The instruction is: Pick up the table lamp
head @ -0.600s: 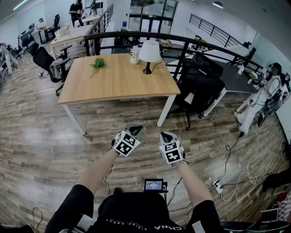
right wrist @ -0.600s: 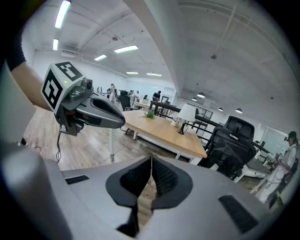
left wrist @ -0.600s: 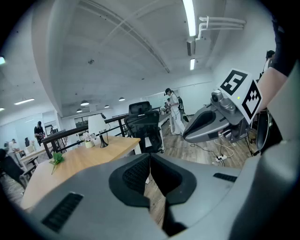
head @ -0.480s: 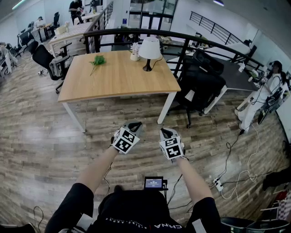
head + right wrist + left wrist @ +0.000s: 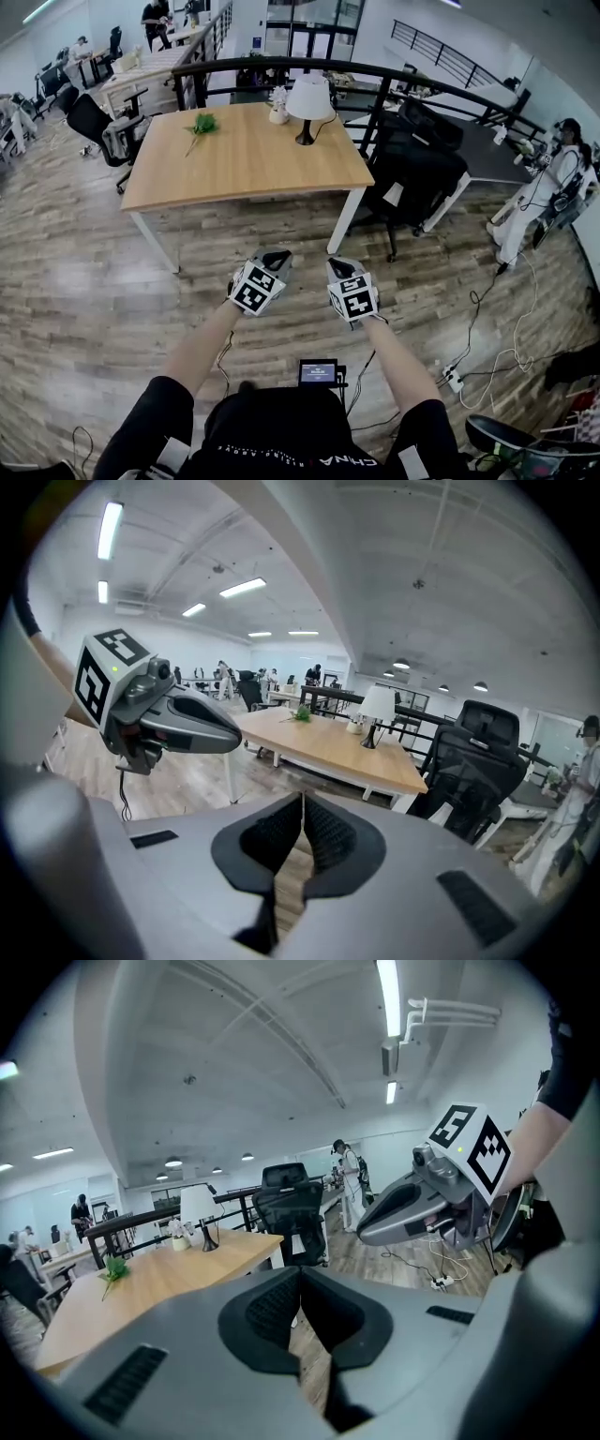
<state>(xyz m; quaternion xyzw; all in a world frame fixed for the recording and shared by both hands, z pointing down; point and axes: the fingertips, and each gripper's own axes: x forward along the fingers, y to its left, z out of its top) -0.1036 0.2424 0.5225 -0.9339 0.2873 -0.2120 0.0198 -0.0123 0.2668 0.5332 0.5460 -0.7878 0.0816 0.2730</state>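
Fingers [image 5: 272, 1307] of the left gripper [image 5: 274, 259] are pressed together, pads meeting with nothing between them; same for the right gripper [image 5: 339, 268]. Both are held side by side, near each other, angled slightly downward.

Versus half a second ago: both grippers sit a little higher in the head view, nearer the table [image 5: 244, 178]. Table lamp [image 5: 309, 105] has not moved.

Lamp stands upright at the table's far edge, right of centre, just beside a small white pot [image 5: 277, 112], well apart from both grippers. A green sprig [image 5: 202, 125] lies further left. Bare wood floor [image 5: 112, 281] and the table's near edge lie between grippers and lamp. A black railing [image 5: 375, 80] runs behind the table; a black office chair [image 5: 417, 173] stands at its right end.

Only the gripper views show the pads, and each shows the other gripper alongside. Only the head view shows cables [image 5: 487, 347] on the floor, a small screen [image 5: 319, 372] and a person [image 5: 548, 202] at far right.
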